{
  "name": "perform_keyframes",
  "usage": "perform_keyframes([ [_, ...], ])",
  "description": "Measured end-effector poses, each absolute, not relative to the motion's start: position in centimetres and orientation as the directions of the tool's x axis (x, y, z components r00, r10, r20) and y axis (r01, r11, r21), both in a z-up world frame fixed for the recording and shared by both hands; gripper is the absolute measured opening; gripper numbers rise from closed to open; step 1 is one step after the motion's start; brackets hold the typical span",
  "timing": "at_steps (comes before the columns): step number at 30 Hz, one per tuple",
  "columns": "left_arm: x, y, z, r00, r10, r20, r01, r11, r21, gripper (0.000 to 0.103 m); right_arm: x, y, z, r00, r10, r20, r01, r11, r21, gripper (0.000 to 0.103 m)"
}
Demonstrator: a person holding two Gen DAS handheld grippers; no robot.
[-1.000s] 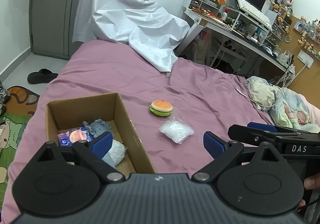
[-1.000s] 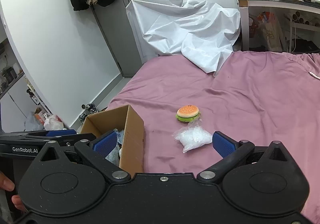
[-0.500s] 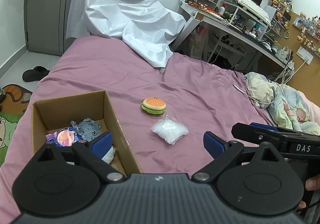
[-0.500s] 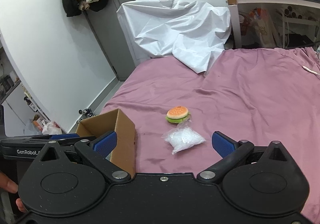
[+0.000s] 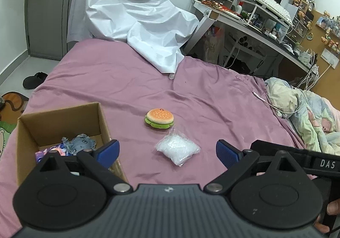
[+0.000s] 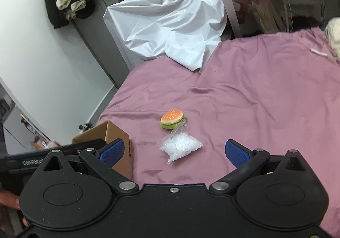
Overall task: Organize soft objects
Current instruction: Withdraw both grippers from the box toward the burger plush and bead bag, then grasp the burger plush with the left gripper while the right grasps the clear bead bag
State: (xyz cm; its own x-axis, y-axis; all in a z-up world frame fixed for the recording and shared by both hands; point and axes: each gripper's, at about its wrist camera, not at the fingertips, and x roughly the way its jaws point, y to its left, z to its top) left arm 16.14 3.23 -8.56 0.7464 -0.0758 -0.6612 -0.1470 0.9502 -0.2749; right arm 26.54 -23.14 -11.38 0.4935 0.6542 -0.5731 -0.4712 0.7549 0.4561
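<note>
A: What is on the far left?

B: A brown cardboard box (image 5: pixel 57 123) sits on the purple bed cover (image 5: pixel 212 93). In the left camera it is at about 9 o'clock from the middle. Its top is open. Inside lie a blue-grey soft toy (image 5: pixel 79 143) and a pink and blue packet (image 5: pixel 54 150), partly hidden by the gripper.

A: And next to the box?

B: A little toy burger (image 5: pixel 159 119) lies on the cover, near the box but not touching it. At 5 o'clock from the burger is a clear bag of white bits (image 5: pixel 177 149). The bag's top corner reaches right up to the burger, and I can't tell if they touch.

A: What are the grippers doing?

B: The left gripper (image 5: pixel 167 150) has its two blue pads wide apart, with nothing between them. One blue pad (image 5: pixel 107 150) is over the box edge. The bag shows in the gap, but it lies on the bed beyond the pads.

A: And the other one?

B: The right gripper (image 6: pixel 173 151) is spread wide too, and it holds nothing. In its camera the bag (image 6: pixel 180 146) is in the gap and the burger (image 6: pixel 172 119) is at 12 o'clock from the bag. The box (image 6: pixel 115 142) is at 9 o'clock.

A: Anything far away?

B: A big white sheet (image 5: pixel 131 19) hangs over something at 12 o'clock. A messy desk (image 5: pixel 255 23) is at 2 o'clock, and a flowery blanket (image 5: pixel 306 114) is bunched at 3 o'clock
</note>
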Motion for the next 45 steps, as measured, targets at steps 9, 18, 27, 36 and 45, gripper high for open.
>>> perform_keyframes([
  [9, 18.6, 2.9, -9.6, 0.734, -0.067, -0.676, -0.171, 0.945, -0.279, 0.096, 28.5, -22.4, -13.1, 0.456, 0.676, -0.579, -0.425, 0.737, 0.526, 0.101],
  [18, 20.9, 3.6, -10.5, 0.725, -0.032, -0.688, -0.237, 0.926, -0.293, 0.092, 30.9, -21.3, -16.3, 0.388, 0.687, -0.614, -0.316, 0.725, 0.611, 0.082],
  [27, 22.2, 5.2, -11.4, 0.714, 0.004, -0.7, -0.321, 0.891, -0.322, 0.076, 33.2, -19.3, -19.6, 0.311, 0.69, -0.654, -0.194, 0.719, 0.667, 0.066],
  [36, 23.5, 5.6, -12.1, 0.705, 0.001, -0.71, -0.35, 0.87, -0.346, 0.073, 34.3, -17.4, -22.9, 0.235, 0.702, -0.672, -0.074, 0.703, 0.708, 0.066],
  [45, 25.3, 5.3, -13.0, 0.679, 0.009, -0.734, -0.388, 0.853, -0.349, 0.073, 36.6, -16.8, -23.3, 0.217, 0.725, -0.654, -0.082, 0.681, 0.728, 0.035],
])
